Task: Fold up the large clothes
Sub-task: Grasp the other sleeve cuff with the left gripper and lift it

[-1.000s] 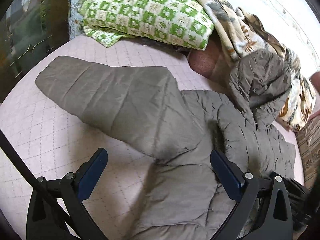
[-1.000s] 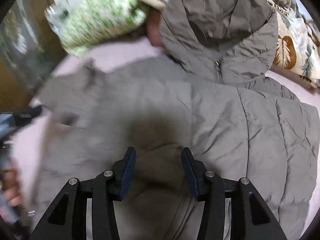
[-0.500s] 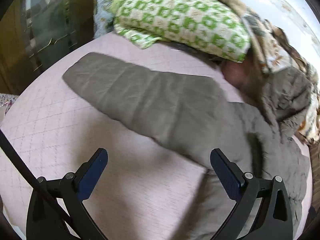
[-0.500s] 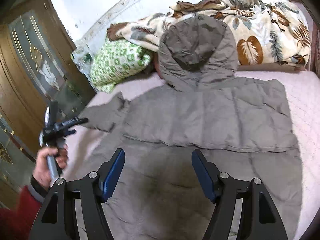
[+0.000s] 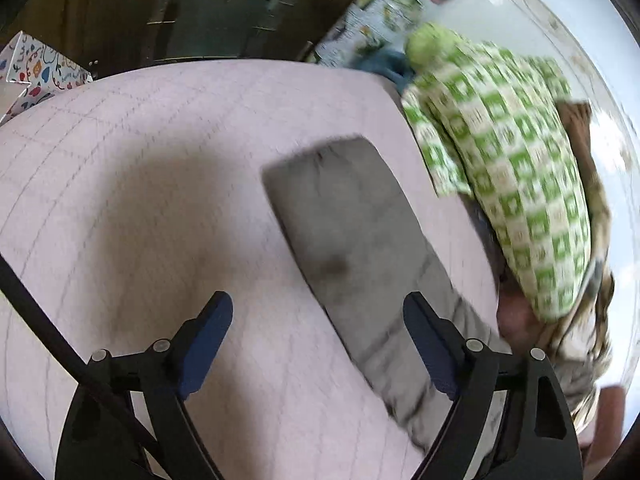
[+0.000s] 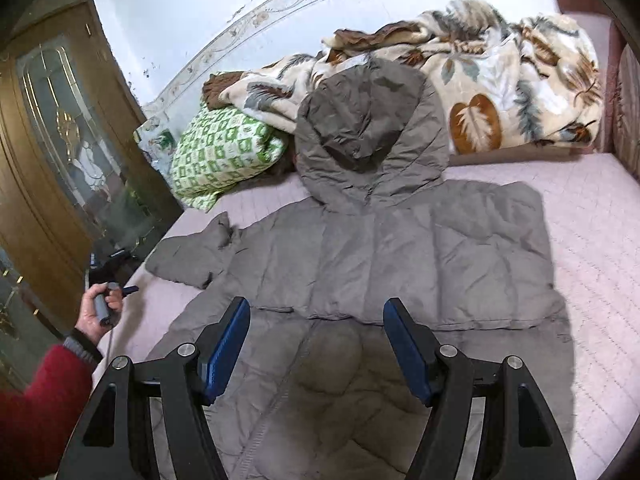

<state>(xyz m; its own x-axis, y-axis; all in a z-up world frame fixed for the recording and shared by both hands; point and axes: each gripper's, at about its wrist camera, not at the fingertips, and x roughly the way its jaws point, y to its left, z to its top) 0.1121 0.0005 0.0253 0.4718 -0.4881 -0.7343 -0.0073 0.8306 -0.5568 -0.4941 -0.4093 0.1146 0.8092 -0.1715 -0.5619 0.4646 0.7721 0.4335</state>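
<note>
A grey hooded puffer jacket [image 6: 400,256] lies spread on the pink quilted bed [image 6: 580,240], its hood [image 6: 368,128] resting against the blanket. Its left sleeve [image 5: 352,216] stretches flat over the bed cover. My left gripper [image 5: 316,304] hovers over that sleeve near the cuff end. Its jaws are closing, the sleeve lies partly under the gap, and the pads do not press on it. In the right wrist view a hand [image 6: 98,312] holds the left gripper at the bed's left edge. My right gripper [image 6: 317,306] stands open above the jacket's body with nothing between its pads.
A green checked pillow [image 6: 224,156] and a leaf-patterned blanket [image 6: 500,80] lie along the wall at the head of the bed. A wooden wardrobe with glass doors [image 6: 60,160] stands close on the left. A colourful patterned box [image 5: 36,72] sits beyond the bed's edge.
My left gripper has swung along the sleeve toward its cuff, rolled, and its jaws have narrowed. My right gripper has pulled back and up from the jacket and its jaws have widened.
</note>
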